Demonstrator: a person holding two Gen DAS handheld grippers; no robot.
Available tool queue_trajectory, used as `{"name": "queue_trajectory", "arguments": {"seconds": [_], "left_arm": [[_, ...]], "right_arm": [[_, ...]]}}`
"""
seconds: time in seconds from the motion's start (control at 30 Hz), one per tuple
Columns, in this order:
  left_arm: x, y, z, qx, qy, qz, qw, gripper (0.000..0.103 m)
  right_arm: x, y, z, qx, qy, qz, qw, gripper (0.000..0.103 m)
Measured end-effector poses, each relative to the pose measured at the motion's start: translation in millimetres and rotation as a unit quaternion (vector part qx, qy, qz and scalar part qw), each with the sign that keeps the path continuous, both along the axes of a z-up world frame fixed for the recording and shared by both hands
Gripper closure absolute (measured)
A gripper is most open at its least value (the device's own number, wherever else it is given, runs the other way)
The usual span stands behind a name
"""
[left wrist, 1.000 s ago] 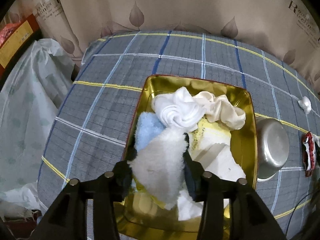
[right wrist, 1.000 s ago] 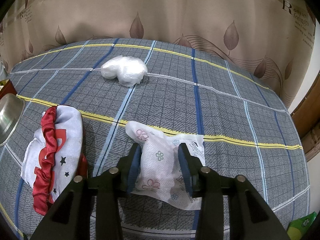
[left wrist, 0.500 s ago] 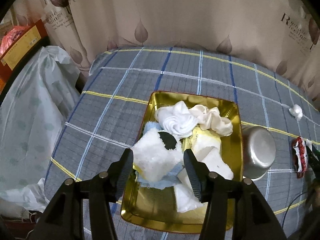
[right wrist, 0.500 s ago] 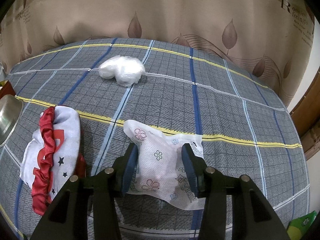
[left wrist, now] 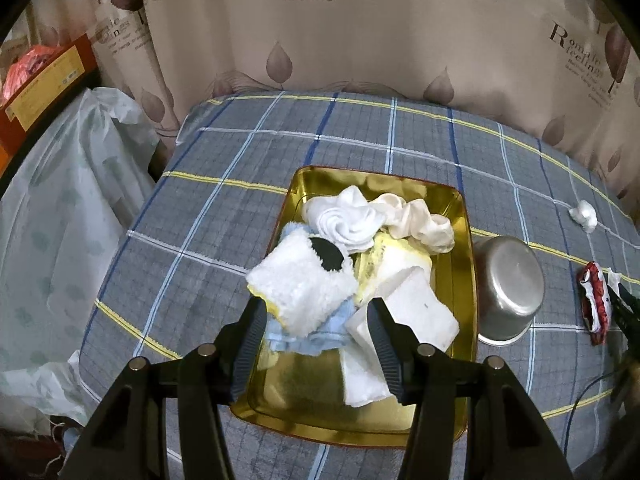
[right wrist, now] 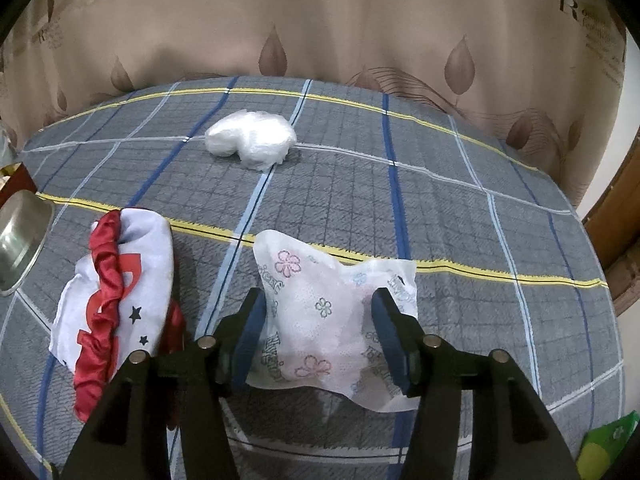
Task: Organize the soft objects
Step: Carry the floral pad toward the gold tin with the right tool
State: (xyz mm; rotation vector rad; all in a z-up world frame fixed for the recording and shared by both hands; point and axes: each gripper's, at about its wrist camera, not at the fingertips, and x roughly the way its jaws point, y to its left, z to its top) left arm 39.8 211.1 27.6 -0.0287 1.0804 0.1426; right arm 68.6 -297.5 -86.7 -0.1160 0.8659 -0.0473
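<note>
While the left gripper (left wrist: 316, 320) hangs over the gold rectangular metal tray (left wrist: 466, 308) at centre frame in the left wrist view, its jaws stand wide apart and grip nothing. A fluffy white cloth with a black round patch (left wrist: 300, 284) lies loose on the pile just above the fingertips, overhanging the tray's left wall. Also in the pile: a twisted white cloth (left wrist: 344, 220), a cream scrunched cloth (left wrist: 420, 216), a pale blue towel (left wrist: 316, 336) and folded white pads (left wrist: 416, 308). Tray's near end is mostly bare gold. An upturned steel bowl (left wrist: 510, 288) sits just right of the tray. Plenty of open grey plaid tablecloth (left wrist: 192, 256) to the left, running to the table edge where clear plastic sheeting (left wrist: 60, 208) drapes. A second ago that fluffy cloth was pinched between these fingers; now it's dropped, and the tray looks smaller and further off.

Right wrist view: the right gripper (right wrist: 318, 322) has its jaws opening, straddling a white flower-printed wipes packet (right wrist: 332, 312) flat on the cloth at lower centre. Pads look just clear of the packet, so not really squeezing it. A second ago they were pressed into its sides. A red-and-white satin cloth with stars (right wrist: 116, 304) lies just left; a crumpled clear plastic bag (right wrist: 252, 144) is well apart at upper centre. Open cloth everywhere to the right, up to the table edge by the leaf-print curtain (right wrist: 320, 20).
</note>
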Motion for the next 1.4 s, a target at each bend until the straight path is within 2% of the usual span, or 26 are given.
{"name": "queue_trajectory", "arguments": {"seconds": [0.1,0.23,0.47,0.7,0.83,1.0,1.27,1.4], "left_arm": [[-3,1,-3,0.005,0.001,0.003,1.0,0.049],[-7,3,-8,0.0,0.002,0.003,1.0,0.049],[-10,5,-17,-0.003,0.001,0.0,1.0,0.049],[-16,6,-20,0.005,-0.011,0.002,0.9999,0.049],[-20,8,-19,-0.008,-0.018,0.001,0.9998,0.049],[-24,11,-15,-0.006,-0.032,0.006,0.9994,0.049],[-31,6,-18,0.007,-0.048,-0.019,0.9986,0.049],[-32,4,-16,0.01,-0.054,-0.025,0.9982,0.049]], "right_arm": [[-2,0,0,0.004,0.0,-0.003,1.0,0.052],[-4,2,2,-0.007,-0.002,-0.012,1.0,0.066],[-6,2,4,-0.013,0.002,-0.026,1.0,0.075],[-4,6,7,-0.015,0.011,-0.033,0.999,0.08],[-7,9,11,-0.006,0.01,-0.04,0.999,0.085],[-8,21,17,-0.009,0.008,-0.038,0.999,0.088],[-12,43,40,0.022,-0.01,-0.016,1.0,0.089],[-14,64,53,0.031,-0.018,0.012,0.999,0.089]]}}
